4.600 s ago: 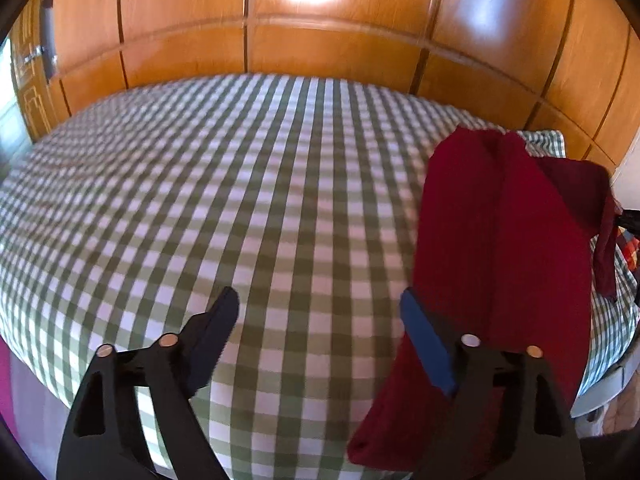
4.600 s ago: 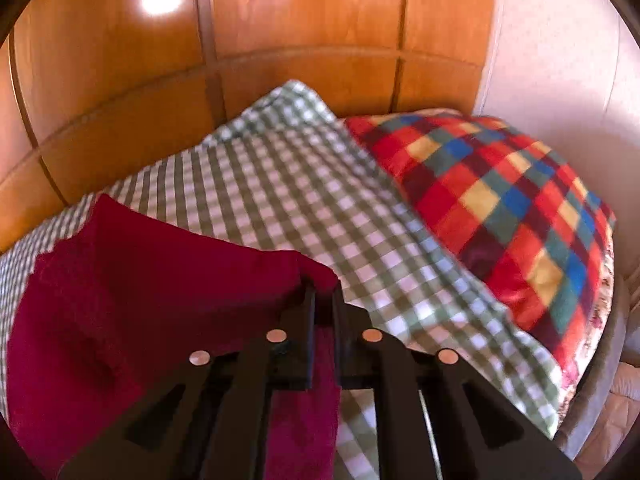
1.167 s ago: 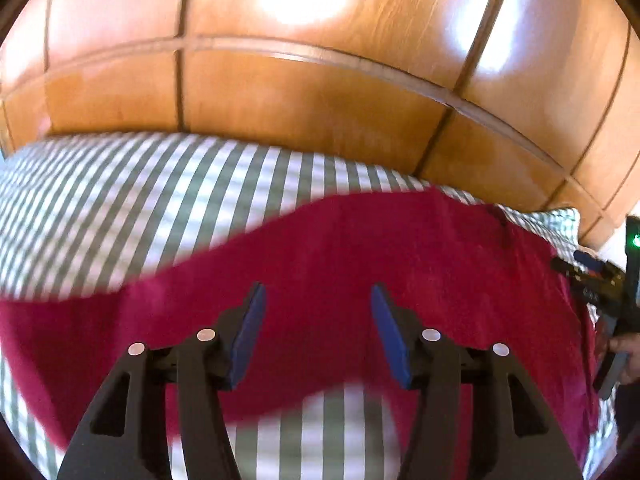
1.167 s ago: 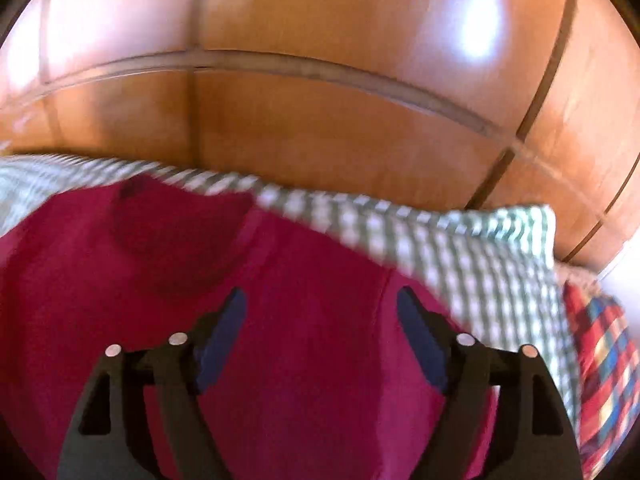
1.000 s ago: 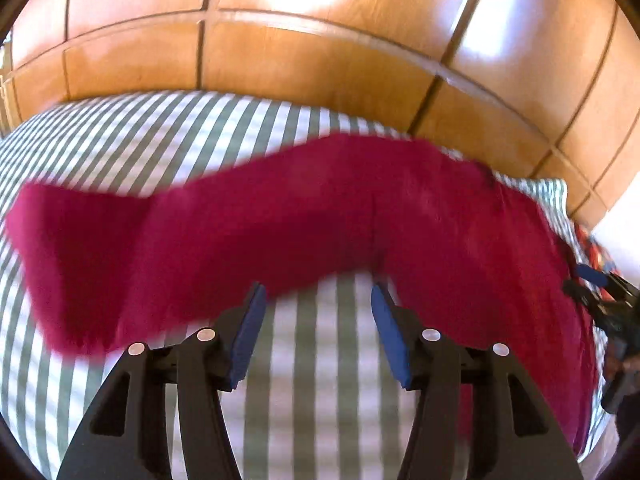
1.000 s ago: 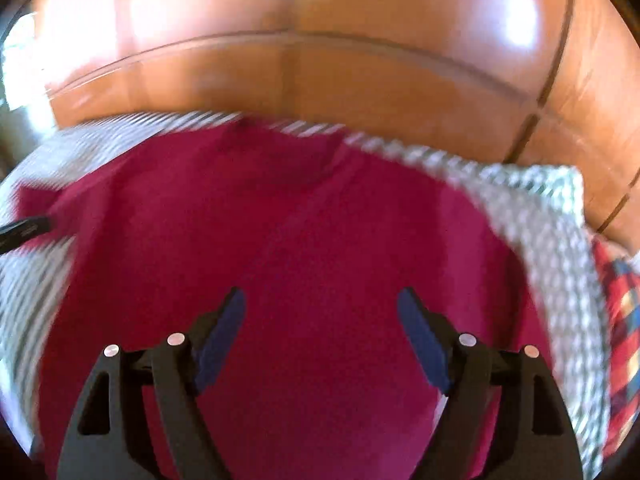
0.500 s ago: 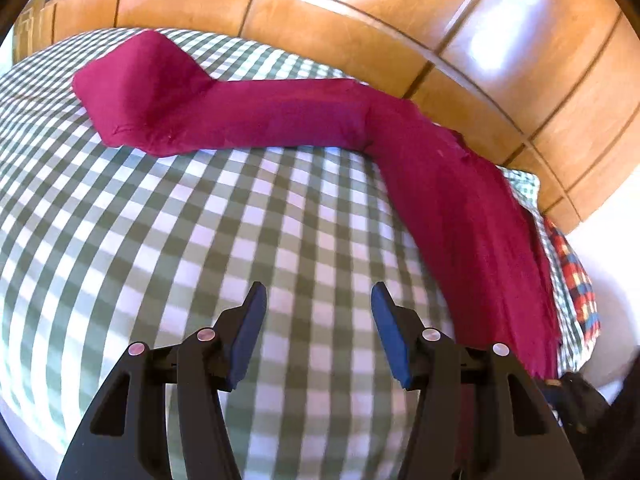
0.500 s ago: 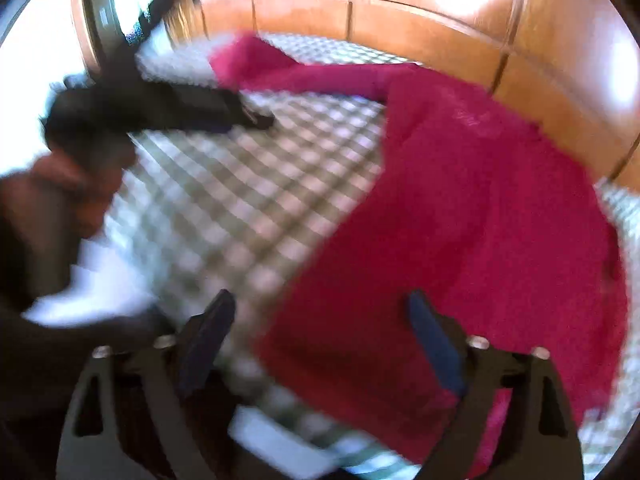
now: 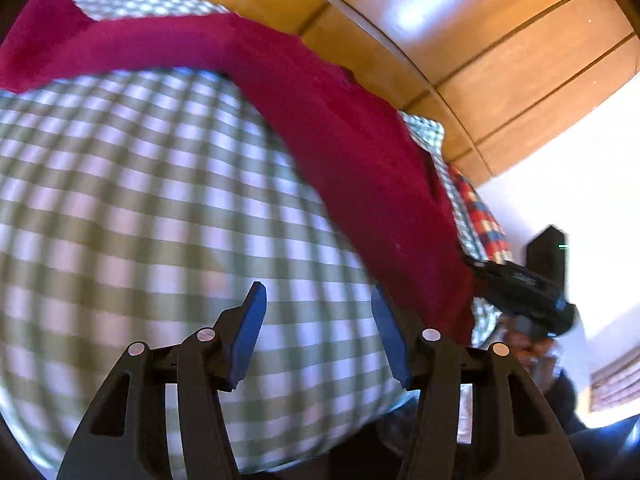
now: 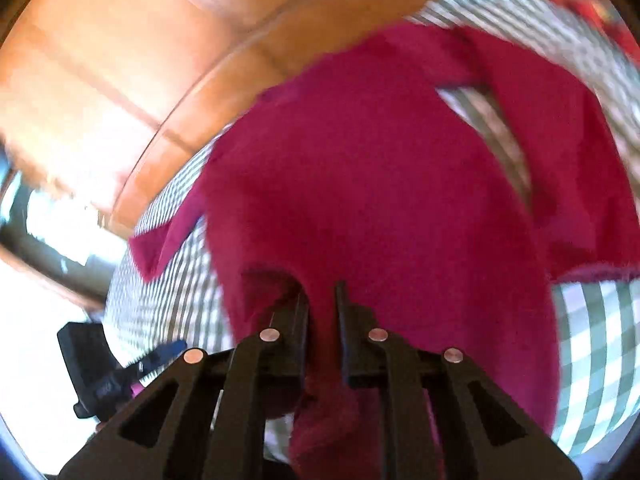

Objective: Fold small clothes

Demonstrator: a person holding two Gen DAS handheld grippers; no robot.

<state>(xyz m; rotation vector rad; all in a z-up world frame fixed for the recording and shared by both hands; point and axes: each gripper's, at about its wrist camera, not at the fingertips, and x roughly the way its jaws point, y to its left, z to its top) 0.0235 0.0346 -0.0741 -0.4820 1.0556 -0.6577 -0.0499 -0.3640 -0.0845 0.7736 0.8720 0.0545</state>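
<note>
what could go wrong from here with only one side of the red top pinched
1. The right gripper pinches a bunched edge of the red top alone; the left gripper is open over the checked sheet, so pulling may skew the garment.
2. A sleeve lies stretched far across the bed and may drag or twist.
3. The bunched cloth could slip out.
</note>
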